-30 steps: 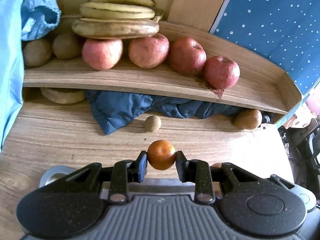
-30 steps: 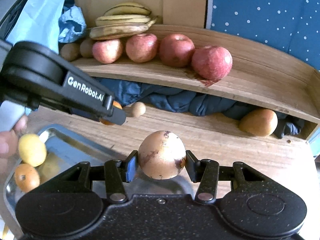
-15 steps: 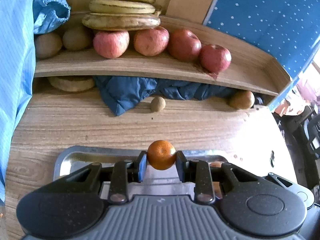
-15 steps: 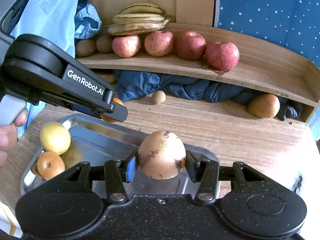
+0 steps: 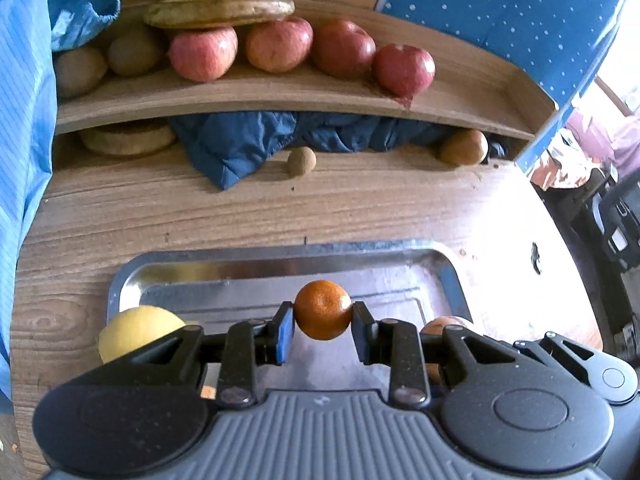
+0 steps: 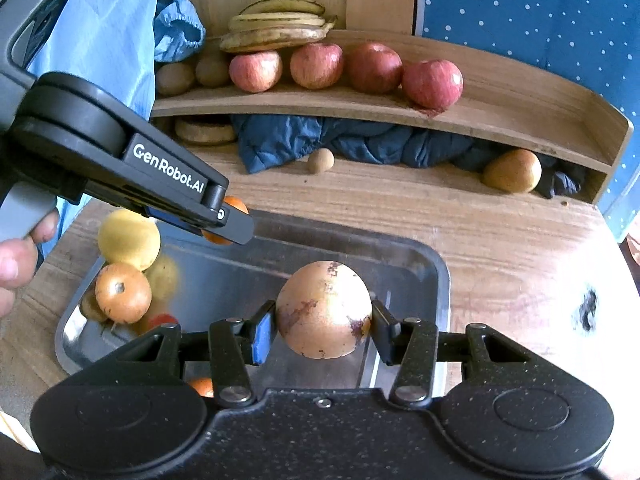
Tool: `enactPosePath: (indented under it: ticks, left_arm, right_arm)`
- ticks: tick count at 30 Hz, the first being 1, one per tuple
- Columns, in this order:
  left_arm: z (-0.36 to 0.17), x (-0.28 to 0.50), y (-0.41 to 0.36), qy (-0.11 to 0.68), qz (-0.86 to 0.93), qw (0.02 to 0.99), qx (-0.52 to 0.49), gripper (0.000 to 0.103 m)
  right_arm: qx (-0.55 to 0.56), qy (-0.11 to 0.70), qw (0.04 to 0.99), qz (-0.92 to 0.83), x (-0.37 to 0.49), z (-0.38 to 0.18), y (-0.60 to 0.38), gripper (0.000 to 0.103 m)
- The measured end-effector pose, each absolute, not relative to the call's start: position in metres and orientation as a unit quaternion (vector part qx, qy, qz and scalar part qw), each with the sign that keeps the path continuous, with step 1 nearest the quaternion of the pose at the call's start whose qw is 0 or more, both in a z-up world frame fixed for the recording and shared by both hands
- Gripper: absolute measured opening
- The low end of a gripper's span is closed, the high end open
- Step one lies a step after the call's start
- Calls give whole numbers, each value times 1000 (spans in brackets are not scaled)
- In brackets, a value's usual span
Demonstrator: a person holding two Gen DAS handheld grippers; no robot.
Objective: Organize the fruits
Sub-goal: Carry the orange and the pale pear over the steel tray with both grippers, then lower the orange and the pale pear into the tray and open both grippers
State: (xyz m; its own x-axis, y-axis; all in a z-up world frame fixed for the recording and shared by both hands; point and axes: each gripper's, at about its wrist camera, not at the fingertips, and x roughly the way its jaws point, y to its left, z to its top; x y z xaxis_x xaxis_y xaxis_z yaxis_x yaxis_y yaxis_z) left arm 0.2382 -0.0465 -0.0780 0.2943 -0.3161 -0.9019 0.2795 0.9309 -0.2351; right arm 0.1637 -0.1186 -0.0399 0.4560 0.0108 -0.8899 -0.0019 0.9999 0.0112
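Wooden table (image 5: 280,216), steel tray (image 5: 280,252) on it. Left gripper (image 5: 323,322) clamped on orange (image 5: 322,309), right gripper (image 6: 323,328) clamped on pear (image 6: 322,309), both above tray. Best lowered to bare metal before release. Only right view: hand (image 6: 16,256), more fruit (image 6: 122,292) in tray's corner.

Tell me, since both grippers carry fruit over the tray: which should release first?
Probably left. The left gripper holds its small orange beside the lemon, over bare metal tray; the right gripper's pear sits nearer the tray's right rim.
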Motion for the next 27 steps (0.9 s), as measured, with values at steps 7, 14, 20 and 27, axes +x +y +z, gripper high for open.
enactPosePath:
  ticks: [7,14,20,27]
  left_arm:
    - [-84,228,-42,578,-205,790,2,33]
    - [-91,219,-40,595,-214,775,18,33]
    - [-97,211,-45,605,-225,763,33,33]
    - [-102,206,-51,613,-228,755,42,33]
  right_arm:
    - [5,529,849,0,154,-41,-113,51]
    - [3,540,841,10,146,-43,-110,51]
    - [1,549,836,16,137,-43,-109,51]
    - [2,560,828,17,127,-45,-110,51]
